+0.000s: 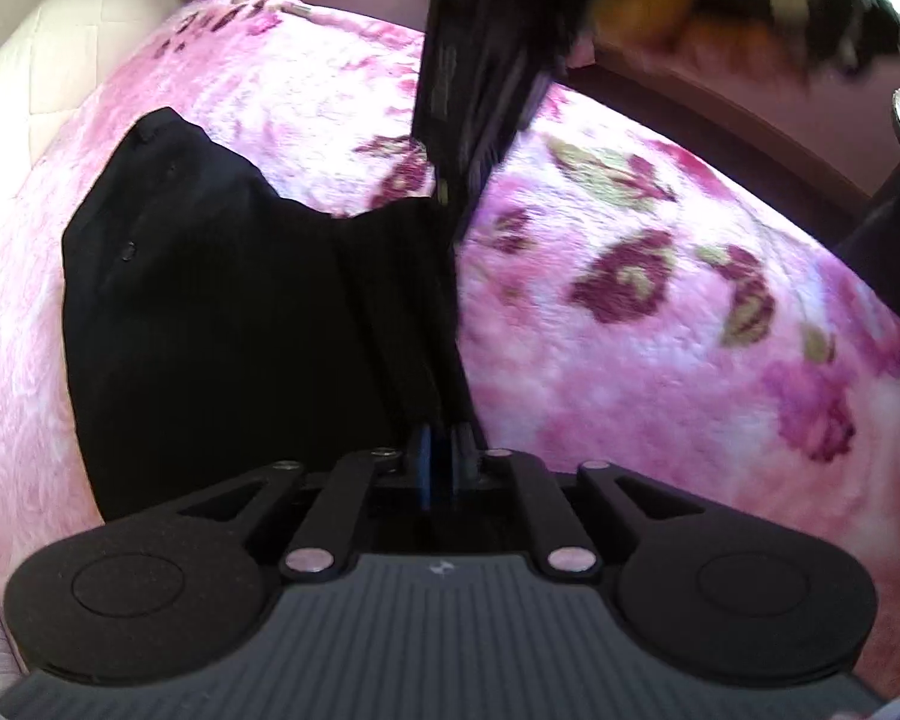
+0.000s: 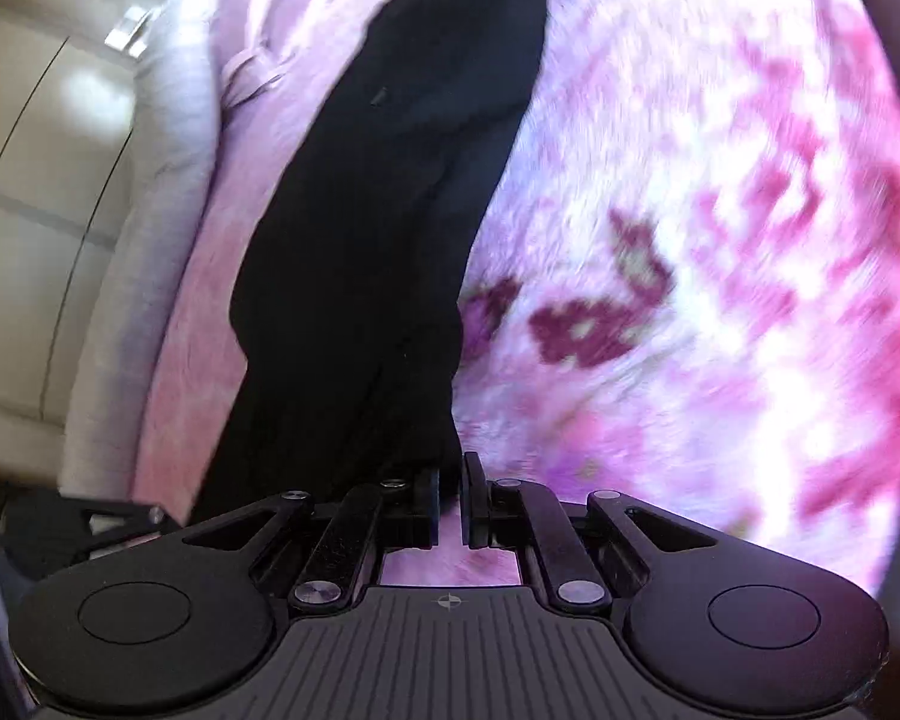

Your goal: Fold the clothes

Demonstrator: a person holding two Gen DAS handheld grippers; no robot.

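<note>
A black garment (image 1: pixel 222 300) lies on a pink flowered blanket (image 1: pixel 660 330), with a small button showing near its left side. My left gripper (image 1: pixel 441 444) is shut on the garment's near edge, and the cloth runs up from its fingers. In the left wrist view my right gripper (image 1: pixel 456 222) reaches down from above and pinches the same garment's far edge. In the right wrist view the right gripper (image 2: pixel 450 480) is shut on the black garment (image 2: pixel 390 210), which stretches away in a long strip over the blanket (image 2: pixel 690 300).
A cream quilted surface (image 1: pixel 60 60) borders the blanket at the upper left. A dark brown wooden edge (image 1: pixel 720 114) runs along the upper right. The right wrist view shows a pale cabinet or wall (image 2: pixel 36 210) at the left and a white sheet edge (image 2: pixel 162 168).
</note>
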